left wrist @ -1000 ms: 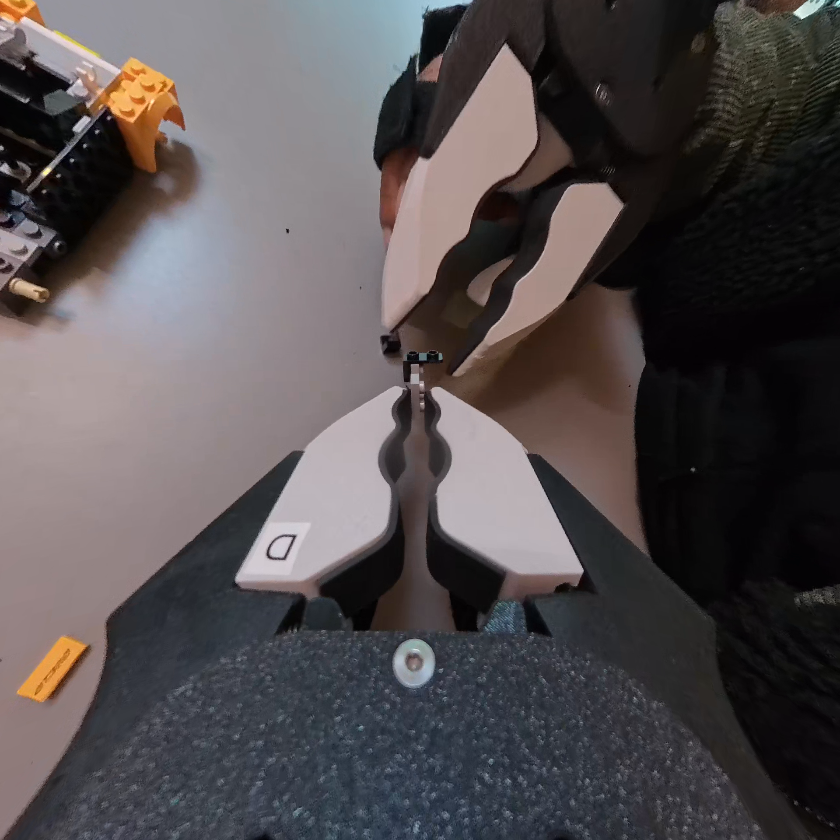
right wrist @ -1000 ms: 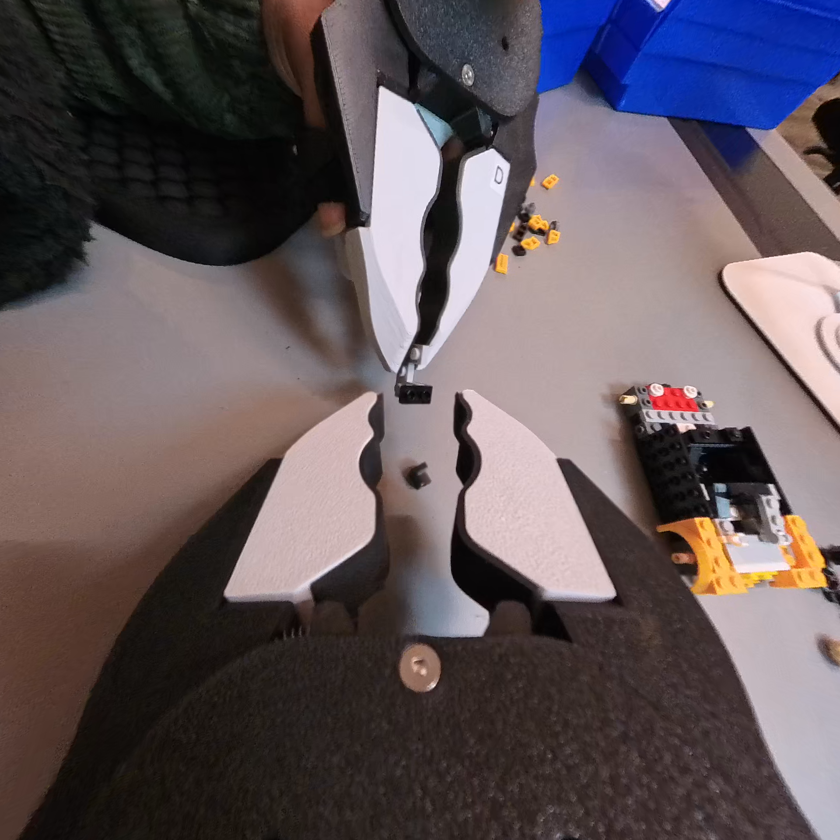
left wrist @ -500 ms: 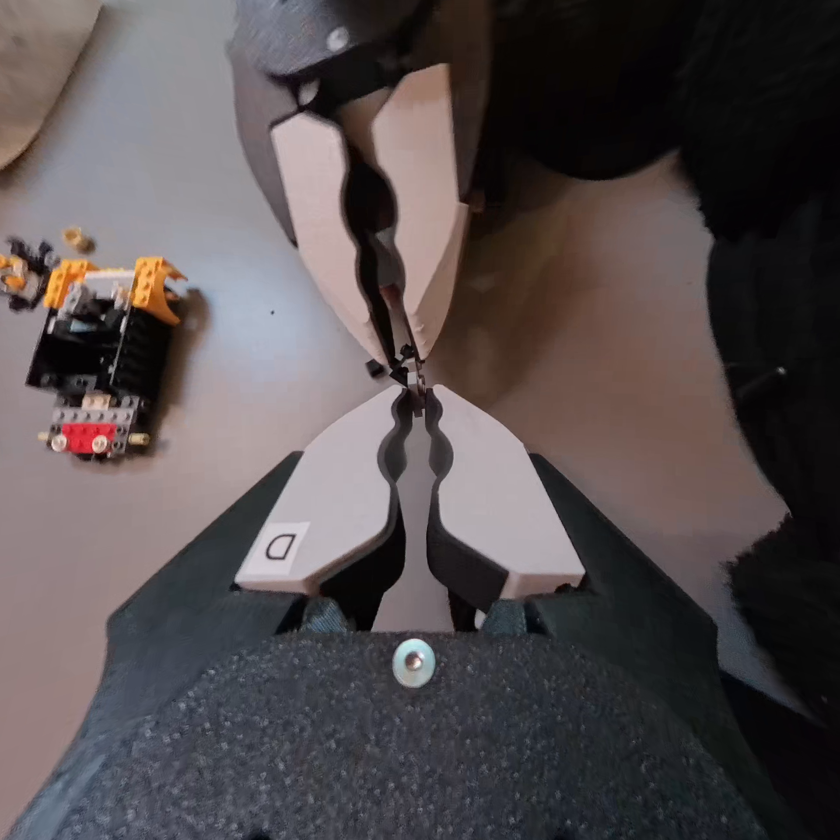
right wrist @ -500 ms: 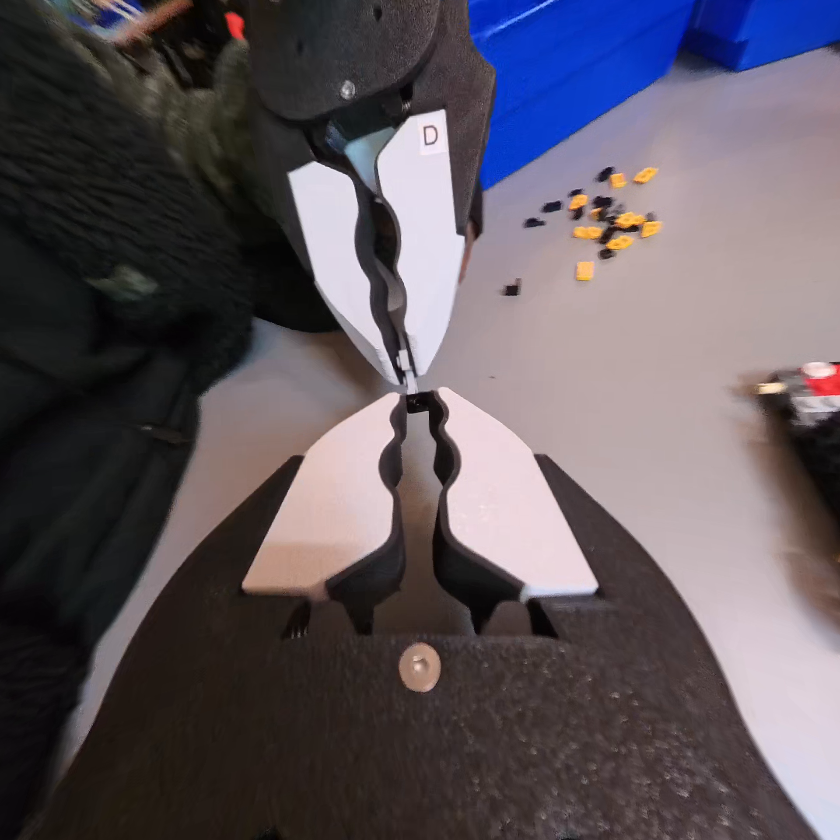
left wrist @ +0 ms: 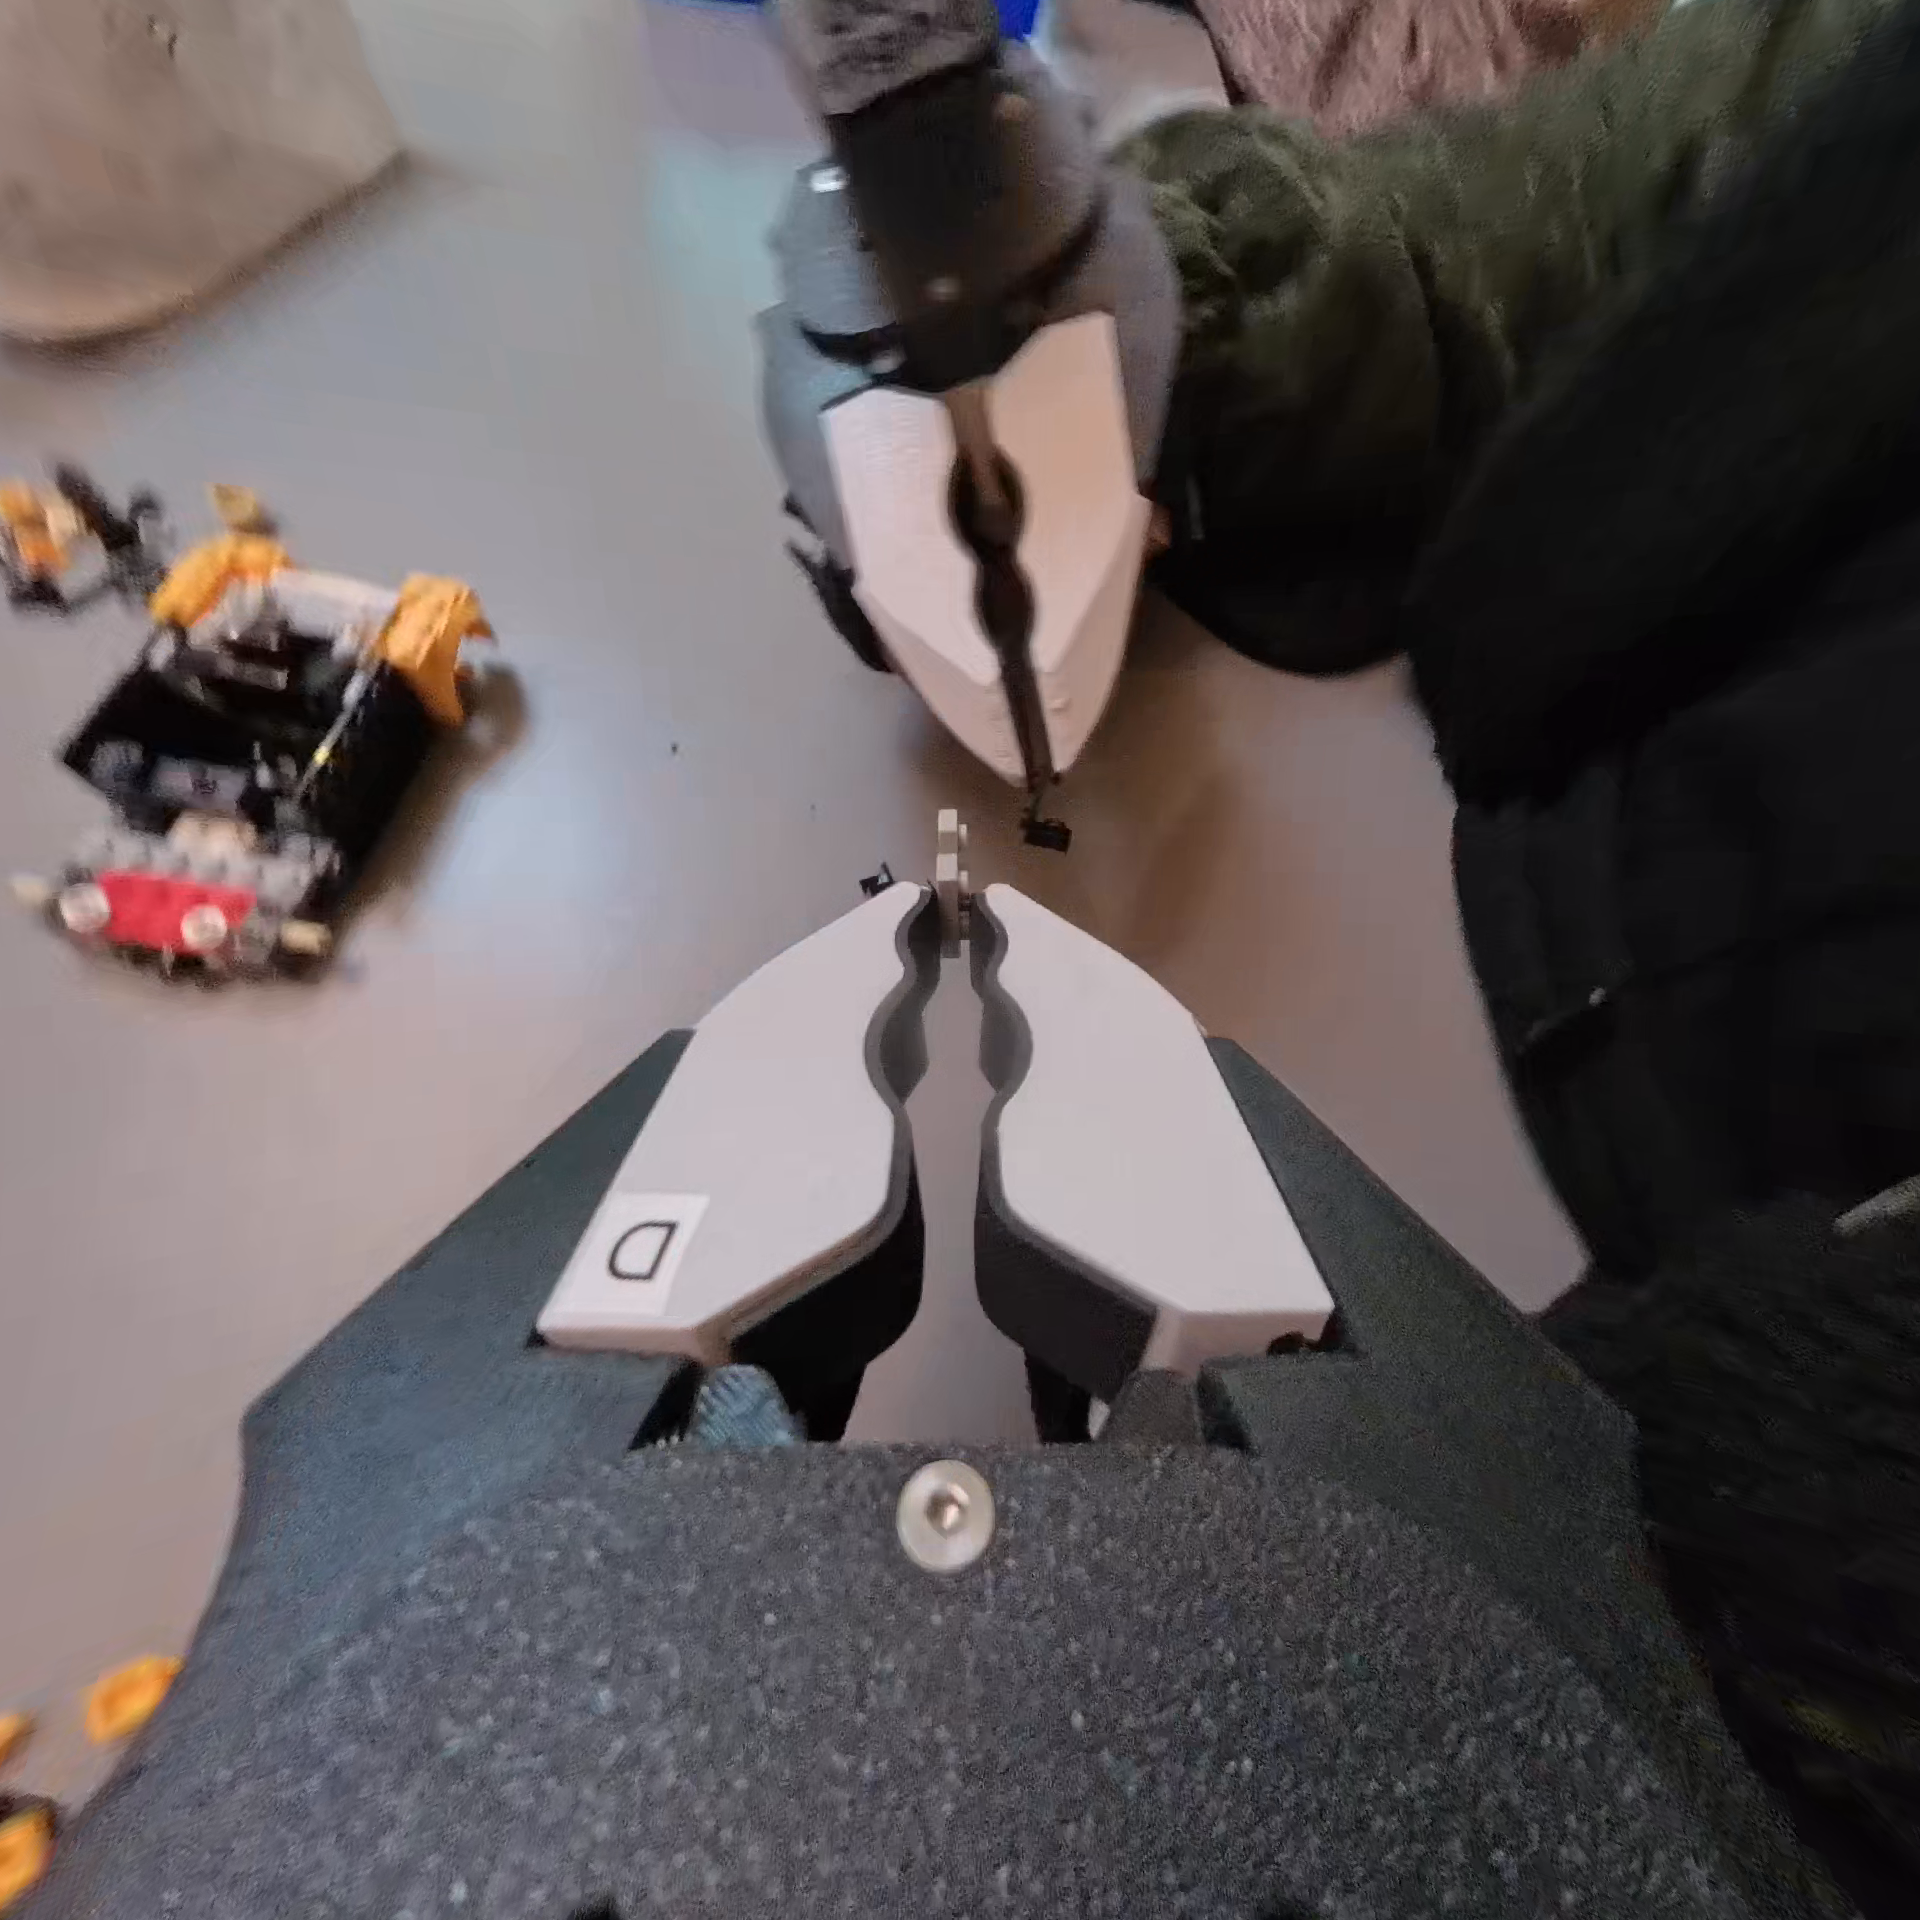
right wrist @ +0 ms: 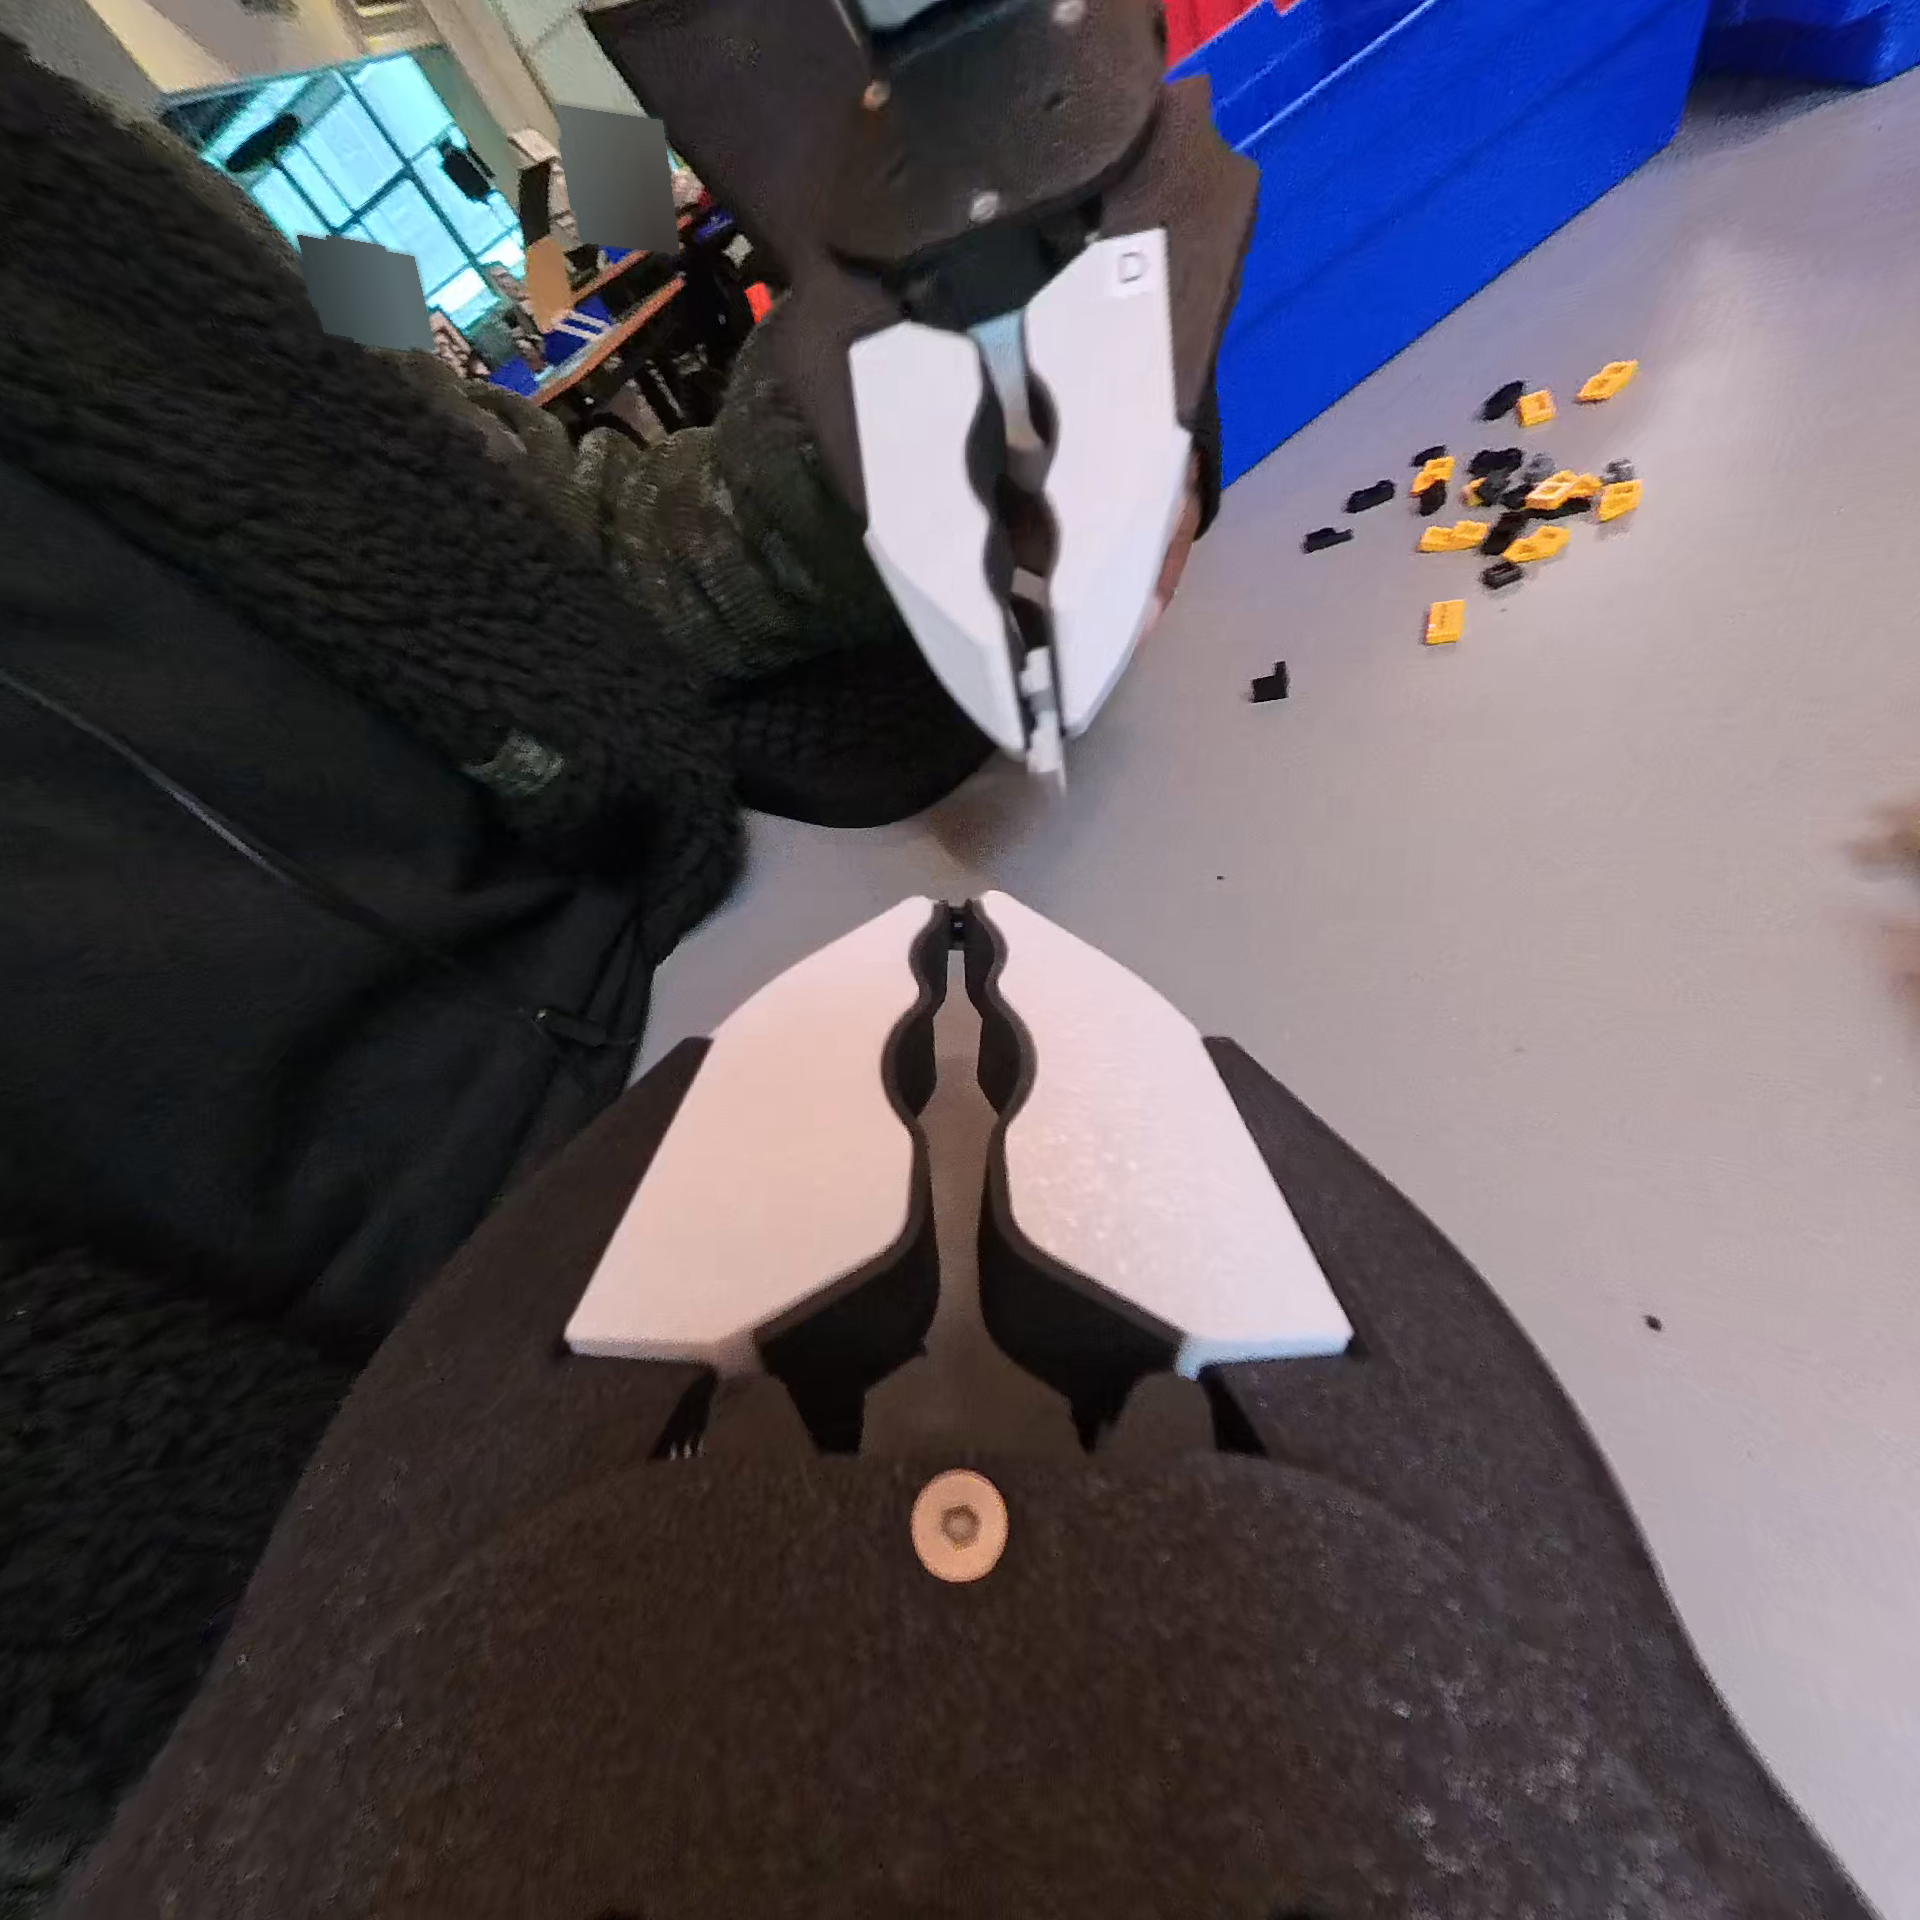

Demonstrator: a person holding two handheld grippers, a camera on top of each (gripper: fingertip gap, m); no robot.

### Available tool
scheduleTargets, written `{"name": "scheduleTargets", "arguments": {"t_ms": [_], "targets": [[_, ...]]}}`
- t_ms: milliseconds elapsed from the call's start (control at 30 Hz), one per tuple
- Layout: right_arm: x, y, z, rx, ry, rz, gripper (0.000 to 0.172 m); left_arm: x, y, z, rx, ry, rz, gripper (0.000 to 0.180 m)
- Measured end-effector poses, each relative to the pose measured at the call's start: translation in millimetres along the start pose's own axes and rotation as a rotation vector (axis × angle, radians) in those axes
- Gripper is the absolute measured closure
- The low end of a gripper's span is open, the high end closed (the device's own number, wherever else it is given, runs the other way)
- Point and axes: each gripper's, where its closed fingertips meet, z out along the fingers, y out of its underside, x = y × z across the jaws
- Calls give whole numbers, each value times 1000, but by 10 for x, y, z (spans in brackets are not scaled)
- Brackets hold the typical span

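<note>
My left gripper point(left wrist: 951, 899) is shut on a small light grey plate point(left wrist: 950, 857) that sticks out past its tips. In the right wrist view the left gripper point(right wrist: 1044, 743) points down at me with the grey plate point(right wrist: 1042, 717) in its tips. My right gripper point(right wrist: 958, 920) is shut on a tiny black piece point(right wrist: 956, 925) pinched at its very tips. In the left wrist view the right gripper point(left wrist: 1039, 784) hangs just beyond and right of the grey plate, with the black piece point(left wrist: 1044, 831) at its tips. The two pieces are apart.
A black, orange and red brick vehicle point(left wrist: 260, 748) stands on the grey table point(left wrist: 623, 520) at the left. Another tiny black piece point(left wrist: 876, 881) lies by my left fingertip. Loose orange and black bricks point(right wrist: 1507, 499) and blue bins point(right wrist: 1455, 156) lie at the far right. A person's dark sleeve point(right wrist: 312, 623) fills the left. One gripper's finger ends stand about 4 cm off the other's.
My right gripper closed on the black piece that sat on the end of the grey plate. The two grippers then drew apart, and the black piece came away with the right one.
</note>
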Motion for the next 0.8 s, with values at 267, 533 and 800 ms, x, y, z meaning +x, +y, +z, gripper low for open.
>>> {"name": "scheduleTargets", "arguments": {"t_ms": [267,533,800], "targets": [[123,-80,-78,46,100,-21,169,-576,53,-947,-25,-488,-246,176],[235,-120,-100,86,143,17,169,-615,1002,-2835,-254,-1235,-606,174],[221,-112,-59,81,149,3,169,-647,1394,-2865,-342,-1219,-721,126]]}}
